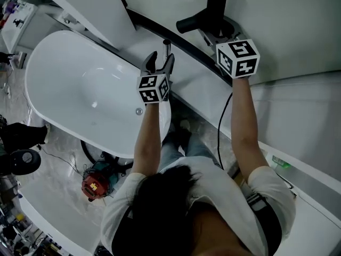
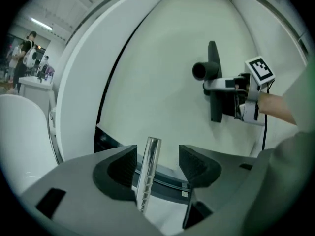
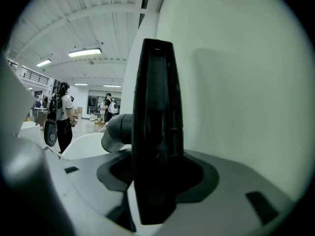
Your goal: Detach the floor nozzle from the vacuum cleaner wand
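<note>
The black floor nozzle [image 1: 217,1] is held up against a white wall panel, its round neck [image 1: 187,24] pointing left with nothing plugged into it. My right gripper [image 1: 217,33] is shut on the nozzle [image 3: 155,132], which fills the space between the jaws. In the left gripper view the nozzle [image 2: 213,82] sits off to the right, apart from the wand. The shiny metal wand [image 1: 166,49] stands upright between the jaws of my left gripper [image 1: 161,61]. That gripper [image 2: 157,163] is open: the wand [image 2: 147,173] lies close to the left pad, with a gap to the right pad.
A white bathtub [image 1: 80,89] lies below and to the left. A dark rail [image 1: 181,42] runs diagonally along the wall base behind the wand. A red and black device [image 1: 93,185] with cables sits on the floor. People stand far off [image 3: 61,114].
</note>
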`<action>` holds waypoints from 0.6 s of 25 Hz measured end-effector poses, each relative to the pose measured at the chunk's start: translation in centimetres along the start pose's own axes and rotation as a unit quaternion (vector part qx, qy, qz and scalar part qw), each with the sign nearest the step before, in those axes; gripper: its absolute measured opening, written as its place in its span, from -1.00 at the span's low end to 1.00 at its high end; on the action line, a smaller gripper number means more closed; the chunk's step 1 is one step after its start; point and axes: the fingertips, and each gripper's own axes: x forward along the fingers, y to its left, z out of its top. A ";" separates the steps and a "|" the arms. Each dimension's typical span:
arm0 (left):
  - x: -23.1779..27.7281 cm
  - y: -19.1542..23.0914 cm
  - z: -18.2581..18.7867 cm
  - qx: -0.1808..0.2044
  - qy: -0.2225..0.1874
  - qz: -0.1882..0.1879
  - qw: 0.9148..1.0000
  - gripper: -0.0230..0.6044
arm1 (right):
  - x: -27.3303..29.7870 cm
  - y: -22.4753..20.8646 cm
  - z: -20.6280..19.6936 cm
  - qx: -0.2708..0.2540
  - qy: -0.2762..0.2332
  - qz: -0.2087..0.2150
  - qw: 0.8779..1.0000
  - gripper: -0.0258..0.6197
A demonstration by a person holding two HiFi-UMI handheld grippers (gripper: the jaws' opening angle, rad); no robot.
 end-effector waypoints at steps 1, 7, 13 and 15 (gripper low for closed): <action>-0.7 -0.3 0.8 0.002 -0.011 0.002 1.000 -0.12 | -0.3 0.2 -0.3 0.005 0.000 -0.002 1.000 -0.19; -5.0 -2.0 5.6 0.030 -0.063 0.011 0.997 -0.12 | -1.7 1.9 -1.0 0.027 -0.003 -0.007 1.000 -0.19; -8.5 -3.4 7.1 0.058 -0.081 0.016 0.995 -0.12 | -3.4 4.2 -2.3 0.035 0.001 -0.012 0.999 -0.19; -9.6 -3.6 7.3 0.067 -0.085 0.026 0.994 -0.13 | -4.0 4.8 -2.8 0.038 0.004 -0.017 0.999 -0.19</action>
